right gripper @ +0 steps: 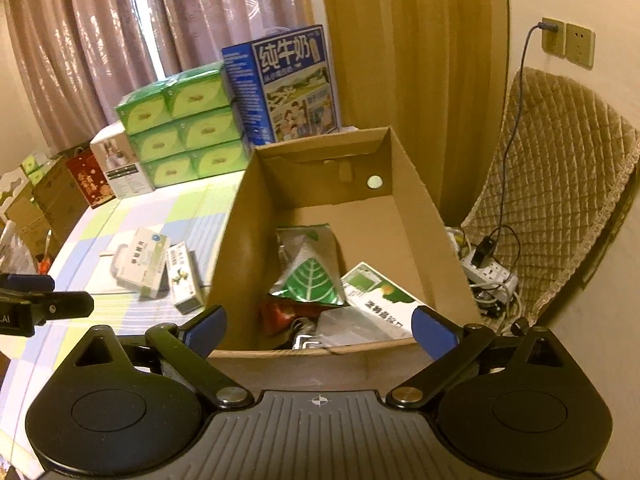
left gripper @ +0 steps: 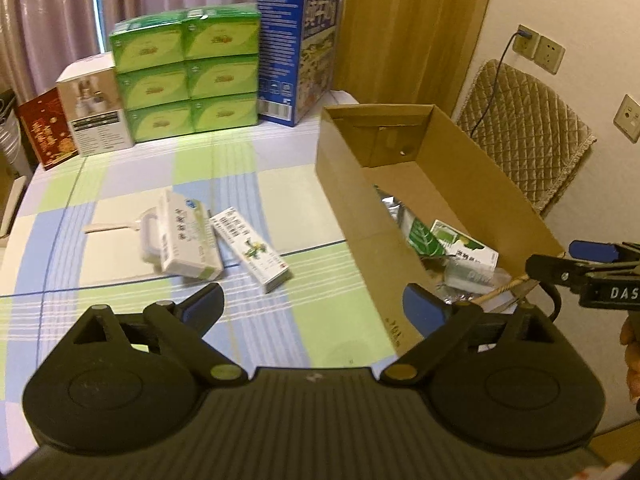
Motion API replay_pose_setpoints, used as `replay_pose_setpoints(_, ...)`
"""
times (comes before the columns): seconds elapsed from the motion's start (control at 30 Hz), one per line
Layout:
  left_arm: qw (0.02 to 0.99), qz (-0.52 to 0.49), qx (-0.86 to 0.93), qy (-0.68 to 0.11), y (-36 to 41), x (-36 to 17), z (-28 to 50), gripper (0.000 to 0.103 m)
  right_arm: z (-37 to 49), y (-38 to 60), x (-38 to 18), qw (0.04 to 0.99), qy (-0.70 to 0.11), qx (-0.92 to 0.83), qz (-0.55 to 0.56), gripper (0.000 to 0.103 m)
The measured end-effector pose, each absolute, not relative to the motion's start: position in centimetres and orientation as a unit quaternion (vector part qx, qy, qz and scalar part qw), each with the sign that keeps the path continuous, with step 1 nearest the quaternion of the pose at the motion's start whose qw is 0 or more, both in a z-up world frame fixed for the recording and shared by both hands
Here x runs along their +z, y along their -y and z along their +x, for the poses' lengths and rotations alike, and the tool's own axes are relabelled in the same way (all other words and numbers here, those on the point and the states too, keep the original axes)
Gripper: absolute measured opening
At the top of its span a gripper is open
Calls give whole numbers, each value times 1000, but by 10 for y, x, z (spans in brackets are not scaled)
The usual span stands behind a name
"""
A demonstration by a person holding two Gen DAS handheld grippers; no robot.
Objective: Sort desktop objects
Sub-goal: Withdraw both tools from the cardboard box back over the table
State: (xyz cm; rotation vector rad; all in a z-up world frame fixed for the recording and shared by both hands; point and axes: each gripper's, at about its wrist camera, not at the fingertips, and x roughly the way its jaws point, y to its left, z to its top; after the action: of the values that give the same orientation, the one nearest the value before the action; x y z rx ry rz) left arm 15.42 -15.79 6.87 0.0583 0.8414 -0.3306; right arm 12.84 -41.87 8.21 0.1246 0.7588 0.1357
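Observation:
An open cardboard box (left gripper: 348, 184) (right gripper: 416, 204) stands on the right of the table. Inside lie a green leaf-print pouch (right gripper: 312, 276), a white and green carton (right gripper: 380, 300) and other packets. On the checked tablecloth lie two medicine boxes, a wide white one (left gripper: 188, 236) (right gripper: 146, 264) and a narrow one (left gripper: 250, 248) (right gripper: 182, 278), by a white handled object (left gripper: 146, 236). My left gripper (left gripper: 314, 306) is open and empty, above the table before the medicine boxes. My right gripper (right gripper: 318, 326) is open and empty, over the box's near wall.
Stacked green tissue packs (left gripper: 188, 68), a blue milk carton case (left gripper: 298, 52), a white product box (left gripper: 94, 108) and a red box (left gripper: 46, 128) line the table's far edge. A quilted chair (right gripper: 560, 200) with a power strip (right gripper: 490, 274) stands right of the box.

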Motion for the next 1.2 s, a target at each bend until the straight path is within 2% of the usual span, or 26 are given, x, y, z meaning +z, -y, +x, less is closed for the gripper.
replay_pose_setpoints(0.23, 907, 26, -138, -397, 129, 73, 139, 102, 121, 398, 90, 927, -364, 81, 49, 98)
replay_pose_setpoints(0.73, 905, 13, -68, -419, 35, 53, 123, 102, 118, 359, 92, 926, -357, 113, 37, 99)
replay_pose_setpoints(1.2, 905, 11, -37, -423, -9, 40, 128, 102, 121, 291, 93, 932, -324, 162, 19, 99)
